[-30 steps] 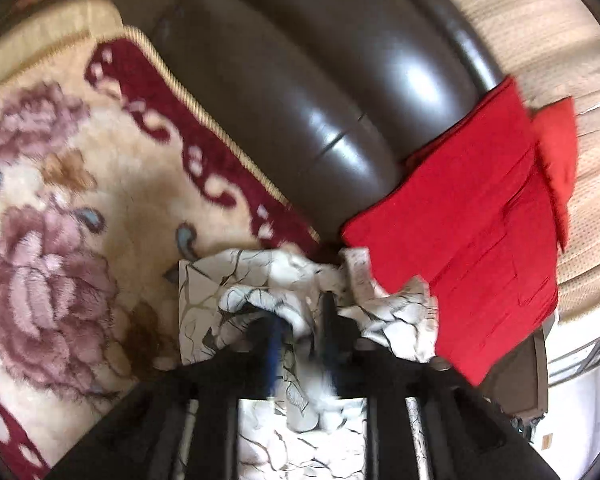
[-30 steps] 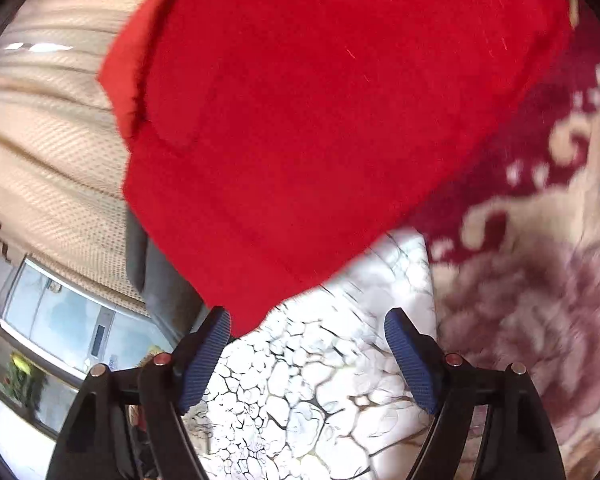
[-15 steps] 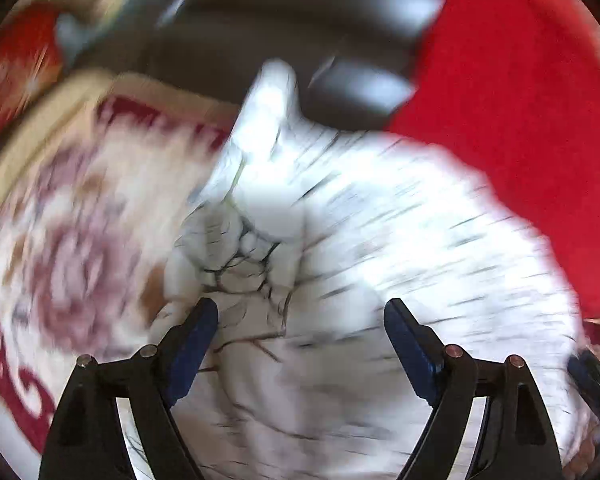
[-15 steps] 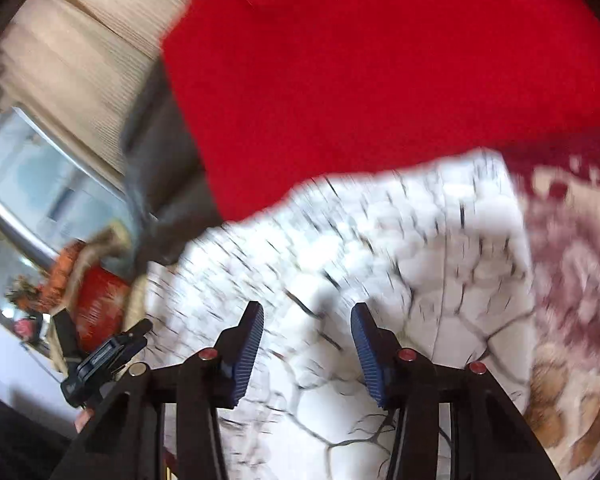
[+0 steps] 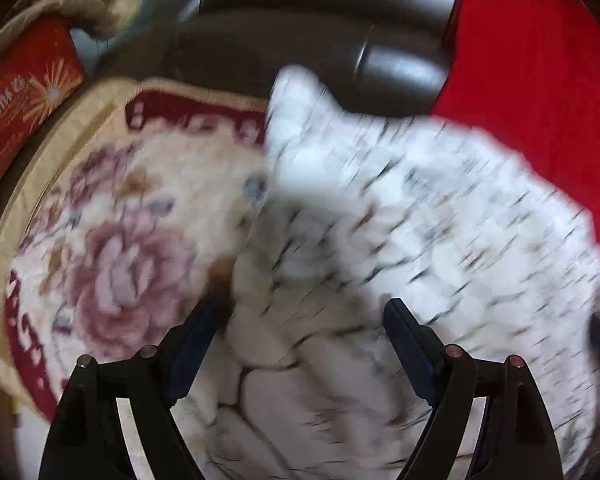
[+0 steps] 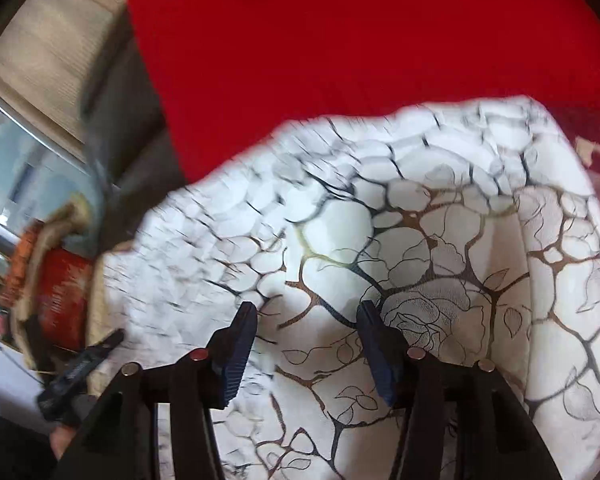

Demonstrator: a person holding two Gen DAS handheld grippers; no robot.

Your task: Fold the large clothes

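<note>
A white garment with a dark crackle and rose print [image 5: 400, 240] lies spread on the floral blanket, blurred by motion. It also fills the lower right wrist view [image 6: 420, 248]. My left gripper [image 5: 300, 320] is open over the garment's left edge, holding nothing. My right gripper [image 6: 306, 320] is open, jaws partly closed in, hovering over the garment's middle. The left gripper's tip [image 6: 80, 364] shows at the lower left of the right wrist view.
A red cloth [image 5: 540, 64] [image 6: 360, 52] lies beyond the garment. A dark brown leather sofa back [image 5: 320, 32] rises behind the floral blanket [image 5: 120, 248]. A red cushion [image 5: 20, 96] sits at the far left. Beige curtains [image 6: 52, 40] and a window are at left.
The left gripper released the bunched garment and opened wide; the garment now lies spread out. The right gripper narrowed, then reopened somewhat, and moved over the garment. Both views shifted quickly.
</note>
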